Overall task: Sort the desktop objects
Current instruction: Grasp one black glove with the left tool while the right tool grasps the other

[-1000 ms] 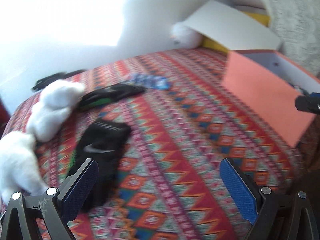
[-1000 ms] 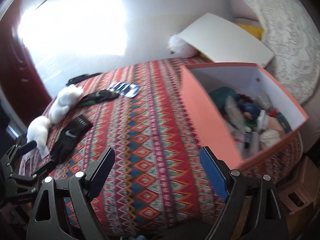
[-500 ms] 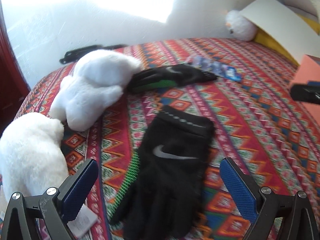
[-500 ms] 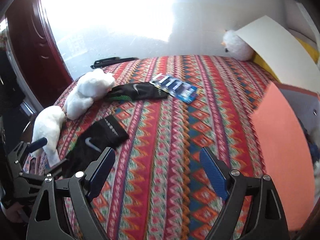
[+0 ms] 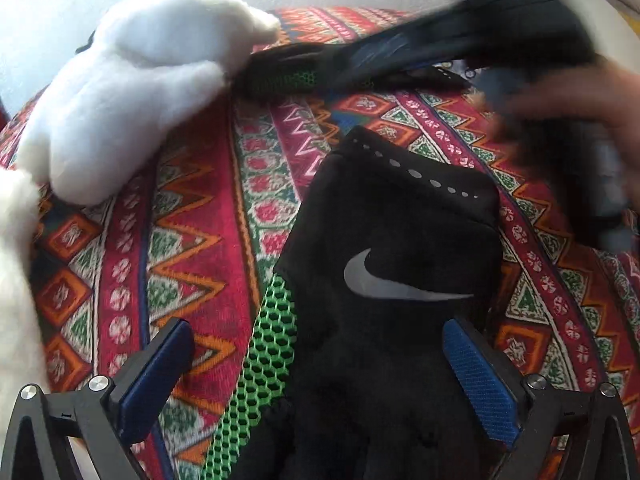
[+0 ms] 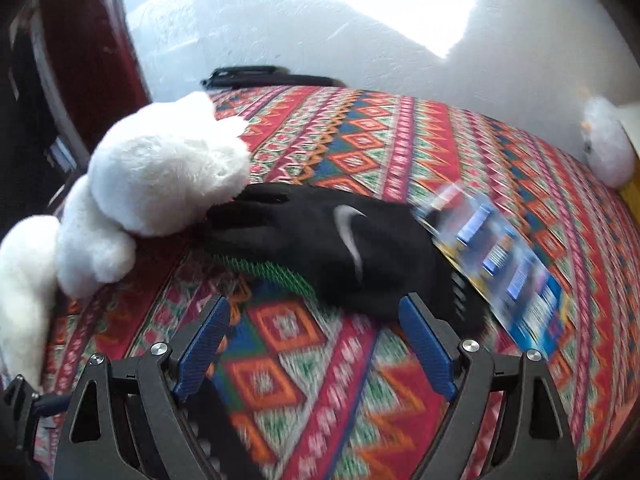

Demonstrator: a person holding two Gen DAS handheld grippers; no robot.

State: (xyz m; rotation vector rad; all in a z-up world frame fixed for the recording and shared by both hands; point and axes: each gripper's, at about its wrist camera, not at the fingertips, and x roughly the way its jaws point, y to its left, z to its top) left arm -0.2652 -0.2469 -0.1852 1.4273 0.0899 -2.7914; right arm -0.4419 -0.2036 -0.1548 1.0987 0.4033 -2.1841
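A black glove with a grey swoosh and green mesh edge (image 5: 392,280) lies on the patterned cloth. My left gripper (image 5: 316,376) is open, low over it, its right pad over the glove. A second black glove (image 6: 340,240) lies further back, beside a white plush toy (image 6: 160,176); it also shows in the left wrist view (image 5: 296,74). My right gripper (image 6: 316,340) is open just in front of that second glove, its right pad at the glove's cuff. A blue blister pack (image 6: 500,264) lies to the right of that glove.
The white plush toy (image 5: 132,80) and another white plush (image 5: 16,280) lie at the left. A small white plush (image 6: 608,148) sits at the far right edge. A dark flat object (image 6: 264,76) lies at the back against the wall. The right gripper appears blurred across the left wrist view (image 5: 520,28).
Both grippers have moved forward and down toward the gloves. The orange box has left both views. The right gripper now crosses the left wrist view.
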